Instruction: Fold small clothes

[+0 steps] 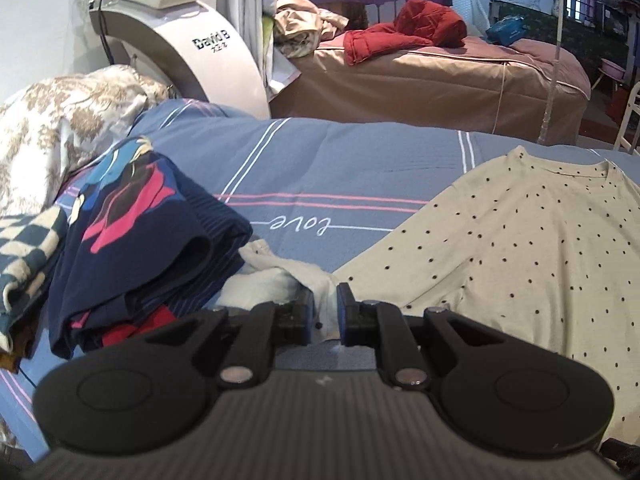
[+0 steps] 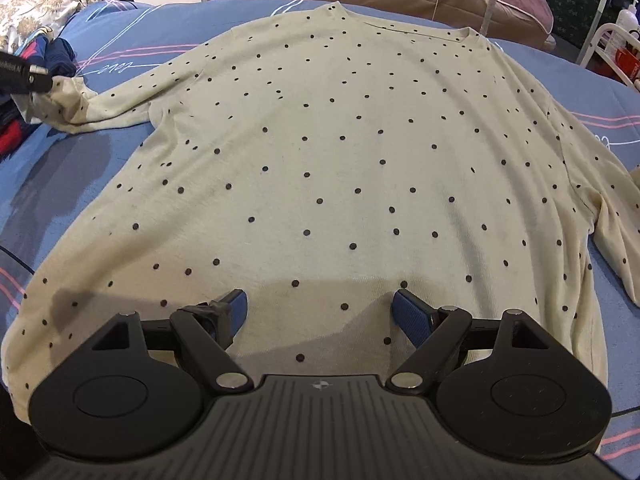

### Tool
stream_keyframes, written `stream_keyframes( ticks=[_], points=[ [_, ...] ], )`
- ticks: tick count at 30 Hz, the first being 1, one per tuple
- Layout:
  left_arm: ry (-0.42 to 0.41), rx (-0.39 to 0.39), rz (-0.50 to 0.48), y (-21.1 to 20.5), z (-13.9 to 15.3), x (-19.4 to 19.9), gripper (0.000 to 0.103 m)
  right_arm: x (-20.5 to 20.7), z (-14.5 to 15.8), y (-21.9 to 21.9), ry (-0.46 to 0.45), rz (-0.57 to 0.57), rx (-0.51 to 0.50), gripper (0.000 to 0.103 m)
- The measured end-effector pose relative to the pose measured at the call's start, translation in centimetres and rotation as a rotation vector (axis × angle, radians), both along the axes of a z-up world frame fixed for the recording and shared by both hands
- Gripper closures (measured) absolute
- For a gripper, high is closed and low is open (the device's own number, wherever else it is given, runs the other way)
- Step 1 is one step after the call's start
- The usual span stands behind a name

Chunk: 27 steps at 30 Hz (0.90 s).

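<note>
A cream long-sleeved shirt with black dots [image 2: 340,140] lies flat, neck away from me, on the blue bed sheet [image 2: 168,20]. In the left wrist view the shirt [image 1: 520,248] spreads to the right, and its left sleeve runs down to my left gripper [image 1: 325,312], whose pads pinch the pale sleeve end. The right wrist view shows that same gripper [image 2: 36,78] at the far left, on the sleeve end [image 2: 68,108]. My right gripper [image 2: 320,308] hovers open just over the shirt's hem, with only flat cloth below its fingers.
A heap of dark patterned clothes [image 1: 140,240] and a checked cloth [image 1: 28,248] lie left of the sleeve. Behind them are a floral quilt [image 1: 60,120] and a white machine [image 1: 192,48]. A second bed with a red jacket [image 1: 408,28] stands beyond.
</note>
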State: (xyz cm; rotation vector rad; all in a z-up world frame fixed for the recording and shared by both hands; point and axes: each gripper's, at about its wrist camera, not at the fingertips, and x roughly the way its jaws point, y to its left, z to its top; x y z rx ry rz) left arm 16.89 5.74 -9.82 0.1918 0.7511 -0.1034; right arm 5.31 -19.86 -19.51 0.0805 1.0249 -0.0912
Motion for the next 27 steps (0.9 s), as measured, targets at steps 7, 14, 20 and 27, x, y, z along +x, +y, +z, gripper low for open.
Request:
stream_keyframes(
  ticks=[7,14,20,27],
  points=[
    [-0.038,0.03,-0.098,-4.4,1.7,-0.9,0.091,-0.2,-0.3,0.0,-0.019,0.008,-0.012,0.0],
    [-0.033,0.036,-0.168,-7.8,2.0,-1.7,0.091,-0.3,-0.4,-0.1,-0.024,0.009,-0.003,0.0],
    [-0.029,0.046,-0.203,-9.2,1.8,-2.3,0.091,-0.3,-0.4,-0.1,-0.027,0.011,0.0,0.0],
    [-0.012,0.037,-0.221,-9.8,1.5,-2.4,0.091,-0.3,-0.5,-0.1,-0.025,0.01,-0.001,0.0]
  ],
)
